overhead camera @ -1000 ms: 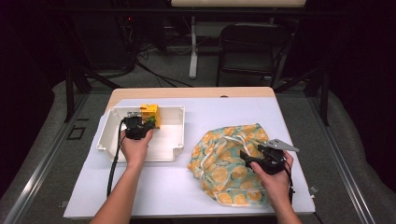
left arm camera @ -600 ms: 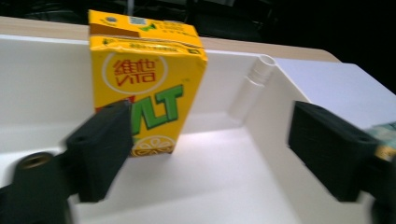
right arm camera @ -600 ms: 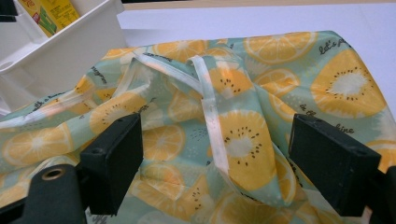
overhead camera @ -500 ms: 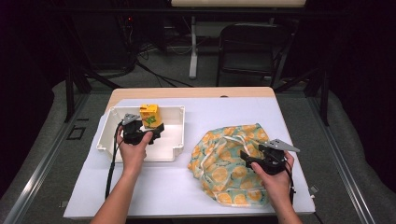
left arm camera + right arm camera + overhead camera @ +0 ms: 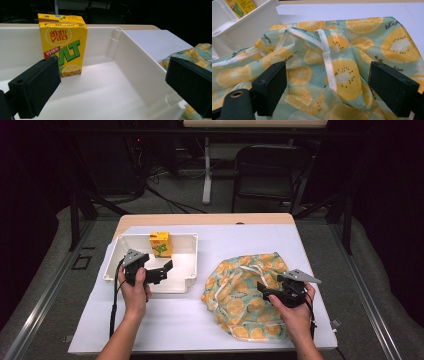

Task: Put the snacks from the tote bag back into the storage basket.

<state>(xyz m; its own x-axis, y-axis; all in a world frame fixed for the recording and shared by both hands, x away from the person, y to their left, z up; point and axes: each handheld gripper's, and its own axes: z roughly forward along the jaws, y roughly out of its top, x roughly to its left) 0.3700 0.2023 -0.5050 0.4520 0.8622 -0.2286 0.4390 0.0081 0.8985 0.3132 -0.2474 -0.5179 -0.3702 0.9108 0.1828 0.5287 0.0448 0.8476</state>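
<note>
The yellow drink carton [image 5: 160, 244] stands upright in the white tray [image 5: 186, 282], against the tray's far wall. In the left gripper view the carton [image 5: 63, 45] bears large green letters "VLT", red Chinese characters in a pale circle above them, a small red label with more characters, and a lemon slice printed at its foot.

The left claw [image 5: 161, 270] hovers over the near part of the tray, on the person's side of the carton and apart from it. Its jaws have just been opening and stand released and wide, with nothing between them; in the left gripper view the carton rises behind the left-hand jaw without touching it.

To the right of the tray, just beside its near right corner, a fruit-print bag [image 5: 245, 292] lies crumpled on the counter [image 5: 170, 320]. In the right gripper view the bag [image 5: 342, 75] shows orange and kiwi slices, pale straps and small script, partly readable as "let's go".

The right claw [image 5: 267, 290] sits low over the bag, jaws spread on either side of a raised fold and strap; whether the pads touch the cloth I cannot tell.
</note>
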